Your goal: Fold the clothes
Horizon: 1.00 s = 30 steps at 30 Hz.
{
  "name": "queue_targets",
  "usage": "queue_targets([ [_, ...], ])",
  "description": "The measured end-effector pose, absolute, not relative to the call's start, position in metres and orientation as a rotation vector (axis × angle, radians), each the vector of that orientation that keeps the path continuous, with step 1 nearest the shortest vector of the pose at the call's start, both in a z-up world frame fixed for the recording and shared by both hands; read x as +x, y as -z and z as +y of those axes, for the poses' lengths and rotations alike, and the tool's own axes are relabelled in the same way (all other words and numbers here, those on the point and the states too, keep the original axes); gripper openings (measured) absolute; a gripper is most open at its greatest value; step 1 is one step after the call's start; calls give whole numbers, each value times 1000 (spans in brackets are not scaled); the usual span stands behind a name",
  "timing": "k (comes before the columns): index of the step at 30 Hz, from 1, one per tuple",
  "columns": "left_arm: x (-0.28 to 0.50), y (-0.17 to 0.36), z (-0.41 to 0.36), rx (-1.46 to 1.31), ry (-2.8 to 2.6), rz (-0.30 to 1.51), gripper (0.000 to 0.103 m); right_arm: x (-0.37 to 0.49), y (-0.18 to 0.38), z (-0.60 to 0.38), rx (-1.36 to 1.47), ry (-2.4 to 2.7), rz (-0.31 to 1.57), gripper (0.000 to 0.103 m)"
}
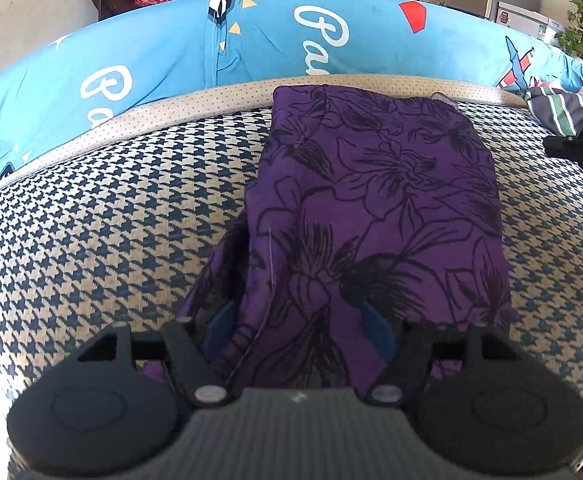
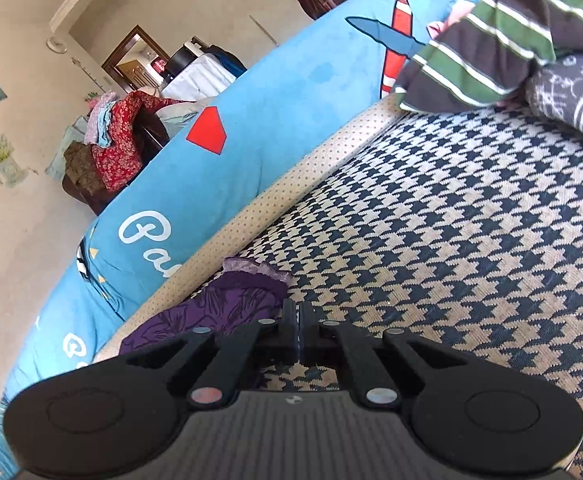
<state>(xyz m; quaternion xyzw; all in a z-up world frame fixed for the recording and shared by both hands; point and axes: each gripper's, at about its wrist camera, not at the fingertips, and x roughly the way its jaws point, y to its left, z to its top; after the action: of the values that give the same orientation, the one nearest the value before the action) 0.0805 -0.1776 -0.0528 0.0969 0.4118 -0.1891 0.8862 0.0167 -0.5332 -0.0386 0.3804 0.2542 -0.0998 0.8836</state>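
Left wrist view shows the purple garment lying as a long, narrow band on the houndstooth bed, its far end at the dotted border under the blue cushion. The near end rises between the blue pads of the left gripper. The jaws stand fairly wide apart, with cloth bunched between them; whether they really pinch it or only straddle it, I cannot tell. In the right wrist view the right gripper has its jaws pressed together with nothing visible between them, and it sits just beside the garment's lace edge.

The band looks already folded lengthwise, so my judgement is that a cross fold is in hand, or a finished piece is being handled; the scene fits both.

To do it well, the left jaws should take all layers at the near end, not only the top one. The edges should stay matched, and the cloth should stay low over the bed so the fold does not slide open. A striped garment lies well apart at the right.
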Motion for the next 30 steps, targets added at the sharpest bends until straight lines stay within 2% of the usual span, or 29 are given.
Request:
queue_targets([
  [7, 83, 57, -172, 191, 331, 863, 72, 25, 55, -534, 834, 128, 576, 10],
  [11, 88, 59, -173, 181, 314, 867, 74, 34, 59, -528, 860, 61, 578, 39],
  [12, 89, 60, -174, 178, 314, 871, 74, 38, 61, -527, 867, 46, 580, 42],
  [20, 95, 67, -174, 168, 297, 889, 76, 67, 75, -515, 909, -32, 624, 48],
  [30, 108, 74, -161, 98, 238, 913, 77, 95, 94, -506, 943, -68, 650, 48],
])
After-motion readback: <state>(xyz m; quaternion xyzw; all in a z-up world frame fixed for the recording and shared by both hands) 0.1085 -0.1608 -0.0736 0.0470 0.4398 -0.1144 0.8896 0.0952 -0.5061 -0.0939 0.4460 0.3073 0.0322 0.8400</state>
